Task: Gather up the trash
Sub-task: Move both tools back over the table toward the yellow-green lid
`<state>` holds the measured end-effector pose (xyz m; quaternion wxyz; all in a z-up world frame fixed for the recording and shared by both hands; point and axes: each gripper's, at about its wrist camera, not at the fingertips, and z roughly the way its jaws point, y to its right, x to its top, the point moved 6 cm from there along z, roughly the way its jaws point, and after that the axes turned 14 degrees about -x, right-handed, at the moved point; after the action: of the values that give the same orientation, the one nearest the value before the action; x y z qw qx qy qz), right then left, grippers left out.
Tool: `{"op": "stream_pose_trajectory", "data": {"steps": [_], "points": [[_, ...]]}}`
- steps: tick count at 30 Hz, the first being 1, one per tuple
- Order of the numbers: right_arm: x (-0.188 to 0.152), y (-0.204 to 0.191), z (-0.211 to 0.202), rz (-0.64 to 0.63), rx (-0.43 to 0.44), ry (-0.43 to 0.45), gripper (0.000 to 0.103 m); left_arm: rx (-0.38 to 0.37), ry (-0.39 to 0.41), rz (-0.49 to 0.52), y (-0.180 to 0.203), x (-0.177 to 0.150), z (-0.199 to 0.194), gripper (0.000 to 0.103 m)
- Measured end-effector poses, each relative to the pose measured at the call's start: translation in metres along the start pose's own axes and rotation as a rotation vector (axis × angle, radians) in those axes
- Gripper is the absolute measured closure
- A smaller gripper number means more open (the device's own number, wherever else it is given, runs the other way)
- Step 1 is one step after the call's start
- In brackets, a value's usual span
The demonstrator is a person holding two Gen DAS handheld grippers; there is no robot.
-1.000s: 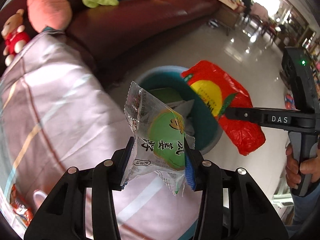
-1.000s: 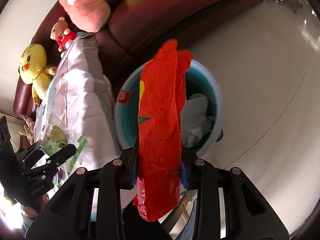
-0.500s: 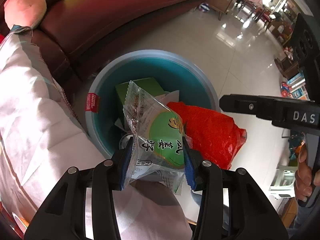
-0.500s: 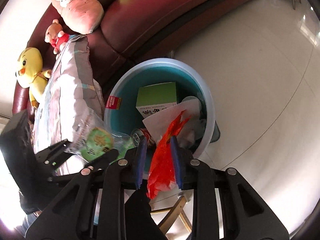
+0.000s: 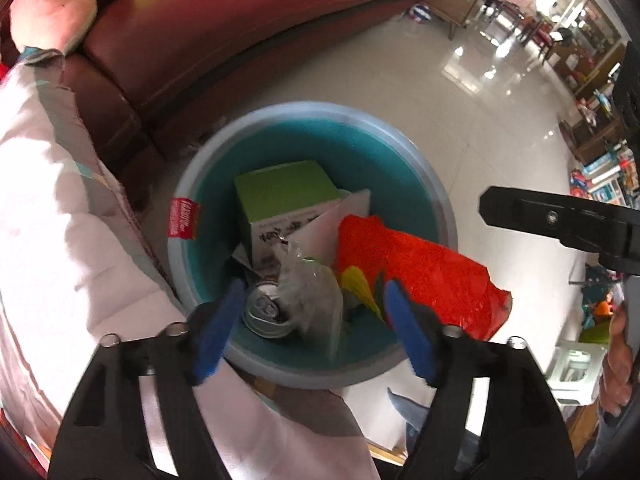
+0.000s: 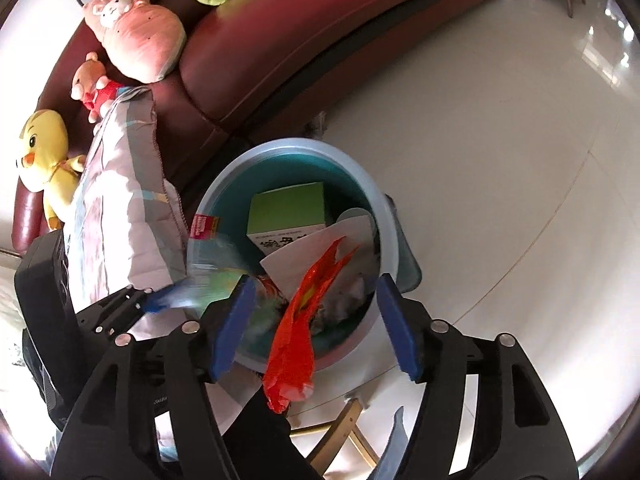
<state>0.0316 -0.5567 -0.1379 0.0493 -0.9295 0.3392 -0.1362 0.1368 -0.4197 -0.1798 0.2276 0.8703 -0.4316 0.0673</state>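
Both claws tipped steeply over bin (image 5: 436, 196) — jaws just opened.

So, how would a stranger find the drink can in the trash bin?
Beside the dark red sofa stands a round teal bin. At its near edge, below the green box, lies the silver drink can, the only metal thing among paper and wrappers.

The bin (image 5: 312, 114) stands on the floor (image 5: 460, 92) just in front of the sofa (image 5: 240, 20), with the quilt (image 5: 60, 240) at its left. In the bin a box (image 5: 286, 194) lies at the back, a sheet of paper (image 5: 340, 216) to its right, a can (image 5: 266, 312) nearer (beside a clear wrapper (image 5: 312, 292)). A bag (image 5: 420, 272) hangs over the bin's right rim. Soft toys (image 6: 136, 36) sit on the sofa.
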Motion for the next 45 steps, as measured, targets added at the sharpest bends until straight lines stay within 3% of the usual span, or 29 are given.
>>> {"op": "stream_pose_trajectory", "data": {"steps": [2, 10, 25, 45], "points": [[0.001, 0.002, -0.001, 0.005, -0.004, 0.001, 0.037, 0.011, 0.005, 0.004, 0.001, -0.001, -0.003, 0.019], [-0.001, -0.007, 0.001, 0.000, -0.004, -0.019, 0.028, 0.024, 0.018, -0.003, 0.000, -0.009, -0.022, 0.016], [-0.016, -0.038, -0.021, -0.044, -0.057, -0.010, 0.025, 0.030, 0.109, -0.013, -0.006, -0.029, -0.074, 0.008], [-0.057, -0.146, -0.053, -0.212, -0.086, 0.029, 0.025, 0.046, 0.255, -0.136, -0.070, -0.110, -0.162, 0.008]]}}
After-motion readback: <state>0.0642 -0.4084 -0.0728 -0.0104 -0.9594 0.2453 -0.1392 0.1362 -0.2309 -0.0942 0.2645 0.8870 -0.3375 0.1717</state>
